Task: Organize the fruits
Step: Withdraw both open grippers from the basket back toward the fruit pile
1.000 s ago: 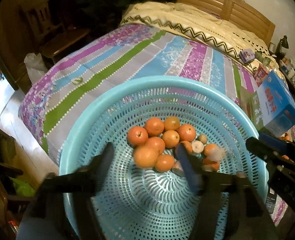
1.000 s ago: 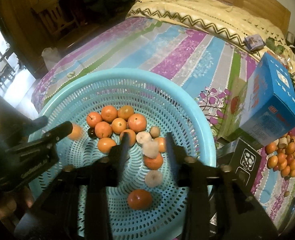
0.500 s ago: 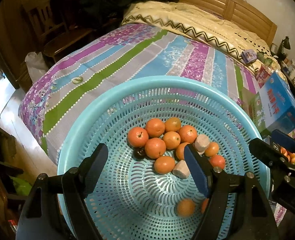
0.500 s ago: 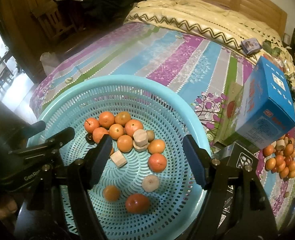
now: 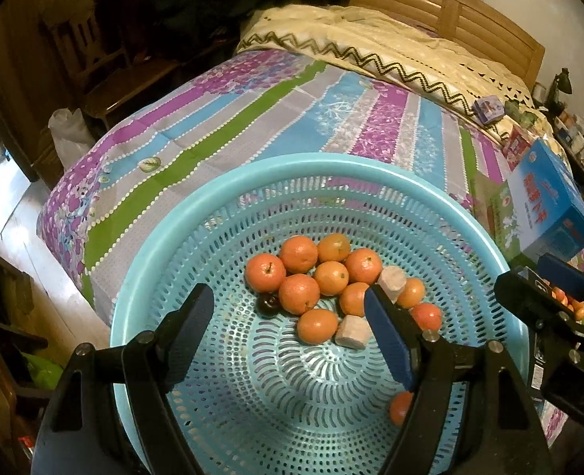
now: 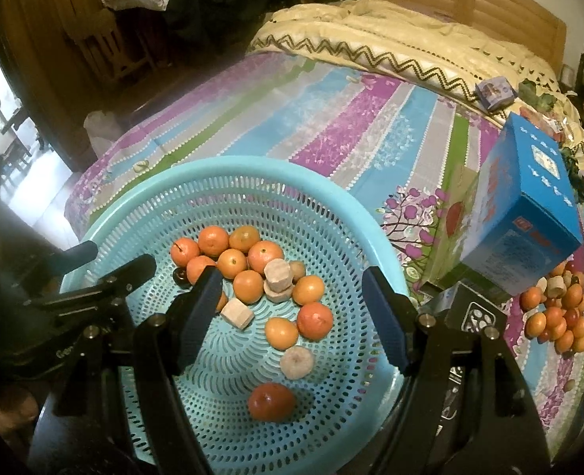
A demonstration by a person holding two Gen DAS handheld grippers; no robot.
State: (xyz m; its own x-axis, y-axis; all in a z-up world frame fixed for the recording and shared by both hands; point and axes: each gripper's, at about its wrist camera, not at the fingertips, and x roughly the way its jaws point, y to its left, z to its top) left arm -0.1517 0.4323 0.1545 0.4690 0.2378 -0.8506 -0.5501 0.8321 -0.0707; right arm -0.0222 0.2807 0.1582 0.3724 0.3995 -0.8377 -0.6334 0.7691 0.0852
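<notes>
A round light-blue slotted basket [image 5: 197,213] [image 6: 355,213] sits on the striped bedspread. In it lies a cluster of oranges [image 5: 299,293] [image 6: 248,285], pale cut chunks [image 5: 353,331] [image 6: 278,275], a dark small fruit [image 5: 267,304] and a red-orange fruit [image 6: 271,401]. My left gripper [image 5: 288,332] is open and empty over the basket's near side. My right gripper [image 6: 292,316] is open and empty above the basket's middle. A second pile of fruit [image 6: 557,316] lies on the bedspread at the right.
A blue carton [image 6: 525,213] [image 5: 545,206] stands right of the basket, a black box [image 6: 474,316] in front of it. A cream quilt [image 6: 391,47] and wooden headboard lie at the back. The bed's left edge drops to the floor.
Both grippers have opened wide. Fruit and pale chunks dropped from them and rolled; they now lie still in the basket. The cameras have pulled back slightly.
</notes>
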